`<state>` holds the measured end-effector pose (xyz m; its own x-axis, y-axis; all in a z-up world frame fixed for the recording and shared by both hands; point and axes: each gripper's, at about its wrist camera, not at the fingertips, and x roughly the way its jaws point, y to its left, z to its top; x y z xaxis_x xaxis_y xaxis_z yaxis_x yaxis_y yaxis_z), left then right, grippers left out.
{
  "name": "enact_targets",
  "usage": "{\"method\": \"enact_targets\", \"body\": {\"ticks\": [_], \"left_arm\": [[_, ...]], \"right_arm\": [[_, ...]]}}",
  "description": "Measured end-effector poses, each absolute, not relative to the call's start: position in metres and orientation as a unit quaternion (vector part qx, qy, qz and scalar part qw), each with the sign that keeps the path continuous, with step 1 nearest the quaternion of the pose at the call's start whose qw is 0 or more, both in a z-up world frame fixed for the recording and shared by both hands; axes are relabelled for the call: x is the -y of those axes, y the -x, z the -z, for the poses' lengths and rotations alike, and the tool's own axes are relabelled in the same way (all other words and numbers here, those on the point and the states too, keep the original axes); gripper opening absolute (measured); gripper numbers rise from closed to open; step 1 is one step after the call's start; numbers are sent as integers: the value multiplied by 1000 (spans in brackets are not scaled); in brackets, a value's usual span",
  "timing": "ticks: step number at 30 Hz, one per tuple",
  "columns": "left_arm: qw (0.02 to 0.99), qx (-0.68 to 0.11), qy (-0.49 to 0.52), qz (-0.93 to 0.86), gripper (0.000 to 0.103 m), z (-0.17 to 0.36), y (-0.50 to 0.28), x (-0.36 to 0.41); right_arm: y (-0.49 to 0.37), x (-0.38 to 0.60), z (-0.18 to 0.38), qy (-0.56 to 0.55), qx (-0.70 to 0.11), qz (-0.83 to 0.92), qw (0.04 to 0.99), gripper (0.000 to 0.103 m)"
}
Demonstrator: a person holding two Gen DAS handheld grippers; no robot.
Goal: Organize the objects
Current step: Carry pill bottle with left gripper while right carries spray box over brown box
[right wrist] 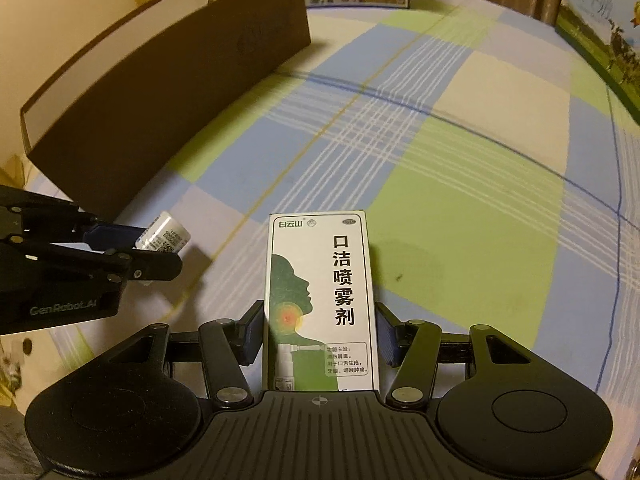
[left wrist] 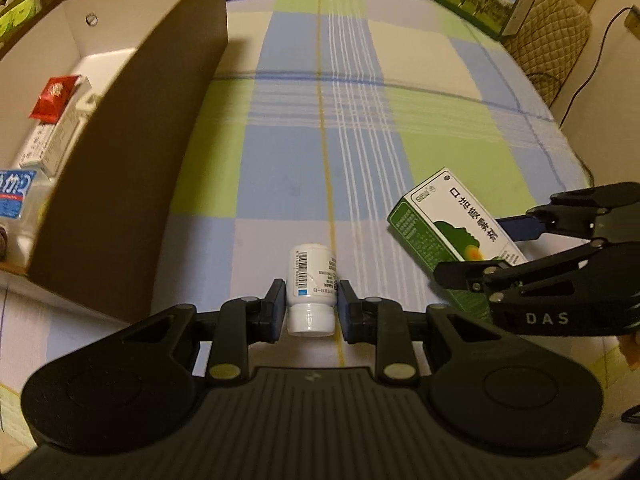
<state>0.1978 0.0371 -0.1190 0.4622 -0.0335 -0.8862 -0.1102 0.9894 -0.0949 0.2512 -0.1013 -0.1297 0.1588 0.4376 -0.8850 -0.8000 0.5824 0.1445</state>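
Left claw [left wrist: 312,304]: I am clamping the white bottle [left wrist: 311,286] between my pads, base pointing to 12 o'clock.
Right claw [right wrist: 320,334]: I am pinching the green-and-white carton [right wrist: 320,300], flat and lengthwise.
Brown box [left wrist: 132,152]: lying at 10 o'clock.

Home room: checked tablecloth [left wrist: 360,128], padded chair [left wrist: 560,40], stacked cartons [left wrist: 24,4] behind.

Green-and-white carton [right wrist: 320,304]: brand 白云山 at top, vertical title 口洁喷雾剂. Right claw [left wrist: 472,248] housing: "DAS". Left claw [right wrist: 160,248] housing: "GenRobot.AI". White bottle [left wrist: 311,292]: barcode, digits unreadable
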Motion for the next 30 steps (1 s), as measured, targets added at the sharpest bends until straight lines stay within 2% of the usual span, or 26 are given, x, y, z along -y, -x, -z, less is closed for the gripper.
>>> {"method": "enact_targets", "body": {"ticks": [15,30], "left_arm": [[894,-441,84,7,22,51,-191,-64],[911,-396,107,-51,22,11,-162,-148]], "right_arm": [[-243,76,70,116,-466,-431,764,52],[-216,16,22,33,-448,-497,742,52]]}}
